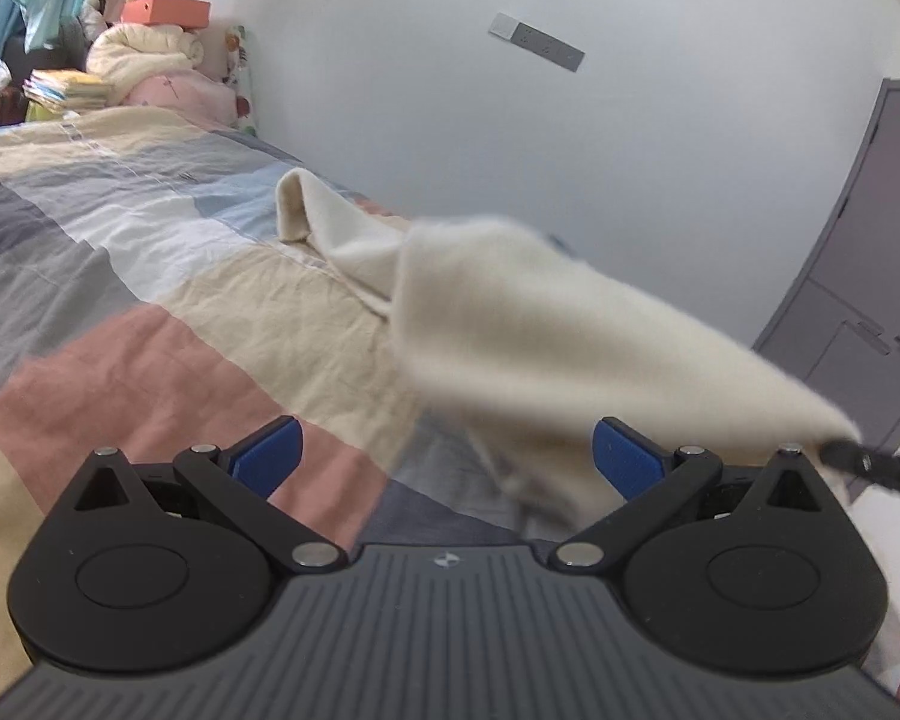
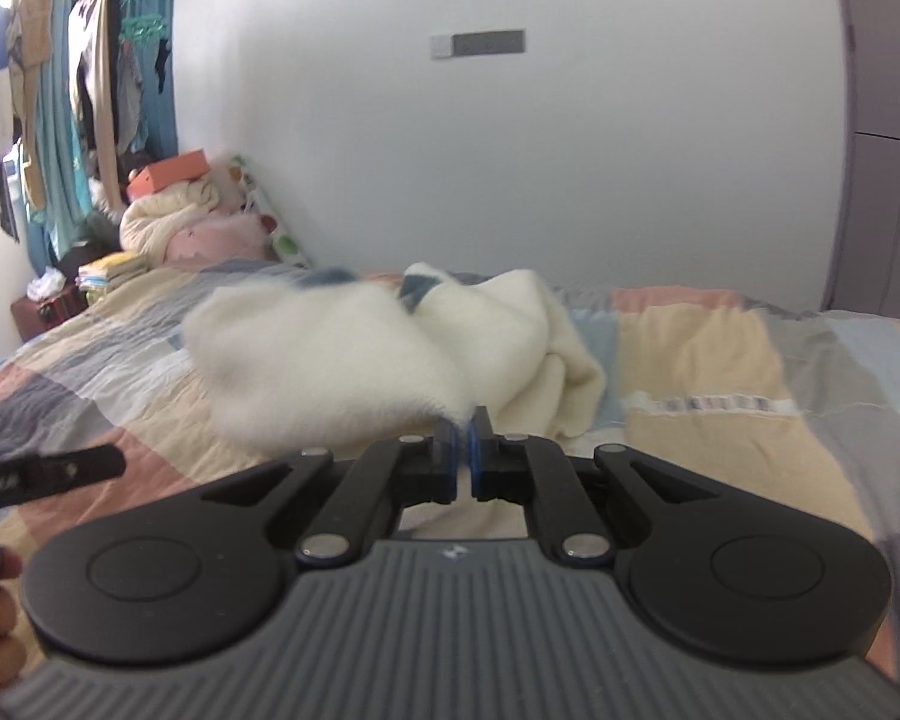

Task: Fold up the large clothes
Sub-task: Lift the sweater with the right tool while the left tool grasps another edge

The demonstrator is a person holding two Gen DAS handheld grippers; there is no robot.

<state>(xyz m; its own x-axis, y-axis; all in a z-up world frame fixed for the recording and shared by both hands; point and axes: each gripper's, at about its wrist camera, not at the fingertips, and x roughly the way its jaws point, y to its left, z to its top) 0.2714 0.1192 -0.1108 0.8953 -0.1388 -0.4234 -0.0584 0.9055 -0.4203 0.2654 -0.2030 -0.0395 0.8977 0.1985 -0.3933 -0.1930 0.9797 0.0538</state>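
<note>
A cream knitted garment [image 1: 546,324] lies partly on the patchwork bedspread [image 1: 150,276] and is partly lifted, blurred by motion. My left gripper [image 1: 447,459] is open with blue pads wide apart, and the lifted cloth hangs just ahead of its right finger. My right gripper [image 2: 462,441] is shut on an edge of the garment [image 2: 330,354], holding it above the bed. The right gripper's tip shows at the far right of the left wrist view [image 1: 876,465], pinching the cloth. The left gripper's finger shows at the left edge of the right wrist view [image 2: 60,471].
Piled bedding and an orange box [image 1: 165,12] sit at the head of the bed. Hanging clothes [image 2: 90,78] fill the far left. A white wall [image 2: 510,180] runs along the bed. A grey door [image 1: 870,270] stands at right.
</note>
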